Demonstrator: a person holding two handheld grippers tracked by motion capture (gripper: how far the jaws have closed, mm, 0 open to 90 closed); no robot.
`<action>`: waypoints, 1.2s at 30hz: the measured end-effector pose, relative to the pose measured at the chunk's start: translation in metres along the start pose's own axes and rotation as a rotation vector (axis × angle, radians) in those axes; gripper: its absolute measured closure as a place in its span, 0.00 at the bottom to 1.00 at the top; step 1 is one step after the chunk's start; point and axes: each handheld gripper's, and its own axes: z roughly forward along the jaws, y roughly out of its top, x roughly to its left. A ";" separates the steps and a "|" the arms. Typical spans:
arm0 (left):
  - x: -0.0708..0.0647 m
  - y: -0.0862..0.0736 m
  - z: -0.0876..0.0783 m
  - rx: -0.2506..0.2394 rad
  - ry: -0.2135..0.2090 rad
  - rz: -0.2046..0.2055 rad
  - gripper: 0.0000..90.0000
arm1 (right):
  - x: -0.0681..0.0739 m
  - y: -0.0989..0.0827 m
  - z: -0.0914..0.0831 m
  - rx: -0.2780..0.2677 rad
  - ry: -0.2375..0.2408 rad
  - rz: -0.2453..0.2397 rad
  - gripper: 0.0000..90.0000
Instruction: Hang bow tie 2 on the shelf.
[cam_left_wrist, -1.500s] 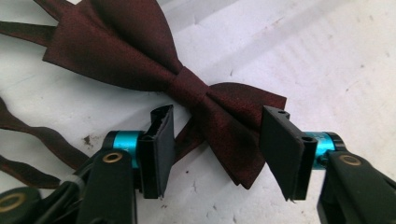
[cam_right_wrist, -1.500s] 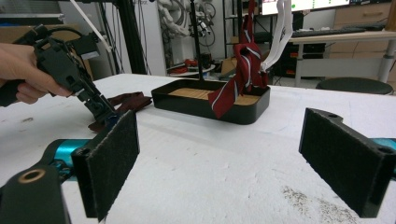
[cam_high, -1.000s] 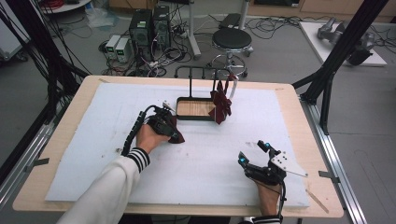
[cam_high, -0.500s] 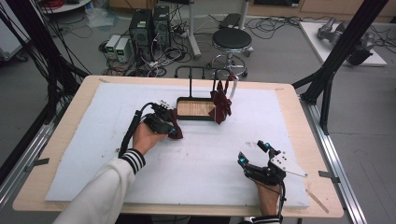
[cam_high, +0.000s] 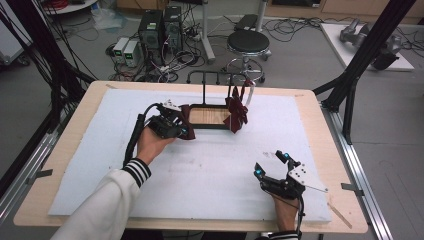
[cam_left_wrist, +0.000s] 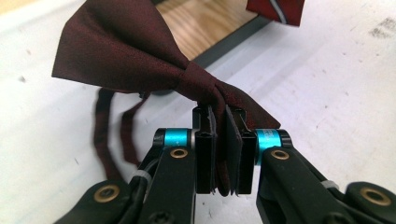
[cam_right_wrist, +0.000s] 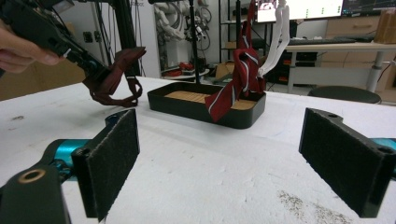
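Note:
A dark maroon bow tie hangs from my left gripper, whose pads pinch one wing of it; its strap loops dangle above the white mat. In the high view that gripper holds the bow tie by the left end of a black tray with a wooden floor. A red striped necktie hangs from a white hanger on the black rack over the tray's right end. My right gripper rests near the table's front right, jaws wide apart with nothing between them; its own view shows the necktie and tray ahead.
A white mat covers most of the wooden table. Black frame posts stand at the right, cables and computer towers and a stool on the floor beyond the far edge.
My left gripper has lifted the bow tie off the mat and carried it toward the tray's left end. The right gripper has stayed put.

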 end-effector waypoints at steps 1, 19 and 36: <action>0.000 0.001 -0.001 -0.007 0.001 0.006 0.92 | 0.000 0.000 0.000 -0.004 0.001 -0.004 0.13; -0.004 0.031 -0.033 -0.130 0.067 0.051 0.92 | 0.003 -0.001 0.000 -0.014 -0.003 -0.023 0.13; -0.006 0.043 -0.044 -0.263 0.158 0.125 0.92 | 0.005 -0.001 0.001 -0.020 -0.005 -0.031 0.13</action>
